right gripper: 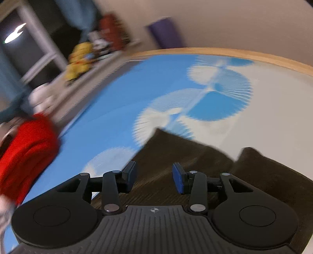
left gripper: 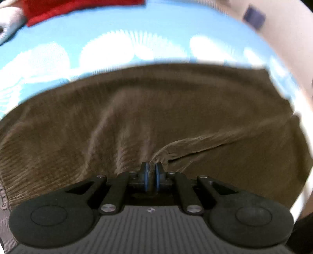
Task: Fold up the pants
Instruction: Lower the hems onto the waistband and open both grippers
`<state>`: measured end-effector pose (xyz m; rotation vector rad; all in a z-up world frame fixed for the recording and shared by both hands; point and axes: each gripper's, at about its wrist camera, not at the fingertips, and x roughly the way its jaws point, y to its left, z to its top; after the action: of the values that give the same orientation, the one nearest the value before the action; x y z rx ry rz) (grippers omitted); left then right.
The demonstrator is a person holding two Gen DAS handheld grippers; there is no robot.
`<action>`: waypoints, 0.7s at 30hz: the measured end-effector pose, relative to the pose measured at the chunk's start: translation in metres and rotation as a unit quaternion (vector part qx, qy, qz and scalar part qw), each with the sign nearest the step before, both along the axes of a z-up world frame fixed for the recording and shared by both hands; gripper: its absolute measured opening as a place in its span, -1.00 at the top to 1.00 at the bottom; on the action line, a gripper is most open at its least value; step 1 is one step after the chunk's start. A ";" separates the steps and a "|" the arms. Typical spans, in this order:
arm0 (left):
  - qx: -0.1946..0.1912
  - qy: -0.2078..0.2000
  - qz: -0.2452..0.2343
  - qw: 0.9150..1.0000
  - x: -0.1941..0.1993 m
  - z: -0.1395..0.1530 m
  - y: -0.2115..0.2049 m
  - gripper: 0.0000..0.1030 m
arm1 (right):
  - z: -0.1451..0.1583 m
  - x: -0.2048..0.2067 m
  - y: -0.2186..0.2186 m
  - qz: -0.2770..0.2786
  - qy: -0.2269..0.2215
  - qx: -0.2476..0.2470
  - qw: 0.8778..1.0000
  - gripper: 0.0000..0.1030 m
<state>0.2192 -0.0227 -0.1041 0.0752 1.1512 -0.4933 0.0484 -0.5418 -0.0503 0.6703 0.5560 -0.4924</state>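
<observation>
Brown corduroy pants (left gripper: pixel 156 109) lie spread over a blue sheet with white fan patterns (left gripper: pixel 58 58). My left gripper (left gripper: pixel 152 168) is shut on a pinched ridge of the brown cloth, which rises in folds toward its blue pads. In the right wrist view the same pants (right gripper: pixel 172 154) lie below and ahead, one corner pointing up the sheet (right gripper: pixel 121 93). My right gripper (right gripper: pixel 154 175) stands open above the cloth, with nothing between its pads.
A red garment (left gripper: pixel 64 9) and a white one (left gripper: pixel 9 21) lie at the far edge of the sheet; the red garment (right gripper: pixel 25 154) is at the left in the right wrist view. A wooden bed edge (right gripper: pixel 234 52), a wall and a cluttered shelf (right gripper: pixel 82 58) lie beyond.
</observation>
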 end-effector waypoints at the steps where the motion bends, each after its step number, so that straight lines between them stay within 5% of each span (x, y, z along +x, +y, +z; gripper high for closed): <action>1: -0.021 -0.007 0.003 1.000 -0.003 0.016 0.007 0.84 | 0.003 -0.005 0.002 0.016 -0.001 -0.002 1.000 0.07; 4: -0.035 -0.019 0.013 0.999 -0.022 0.052 0.030 0.83 | 0.004 -0.032 0.001 0.036 0.018 0.005 0.999 0.07; 9: -0.010 -0.018 -0.001 1.000 -0.079 0.076 0.078 0.78 | -0.010 -0.086 -0.038 -0.018 0.057 0.059 0.997 0.07; 13: -0.009 0.003 0.067 0.998 -0.121 0.057 0.139 0.78 | -0.030 -0.131 -0.070 -0.059 0.100 0.085 0.990 0.07; 17: 0.018 0.044 0.155 0.987 -0.137 0.029 0.206 0.76 | -0.054 -0.164 -0.089 -0.076 0.155 0.090 0.981 0.07; 21: 0.020 0.064 0.207 0.976 -0.145 0.027 0.253 0.51 | -0.080 -0.187 -0.107 -0.102 0.210 0.116 0.965 0.07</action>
<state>0.0739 0.2300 -0.0771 -0.1617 1.2622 -0.1049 -0.1385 -0.6490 -0.1304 0.8578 0.9599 -0.7798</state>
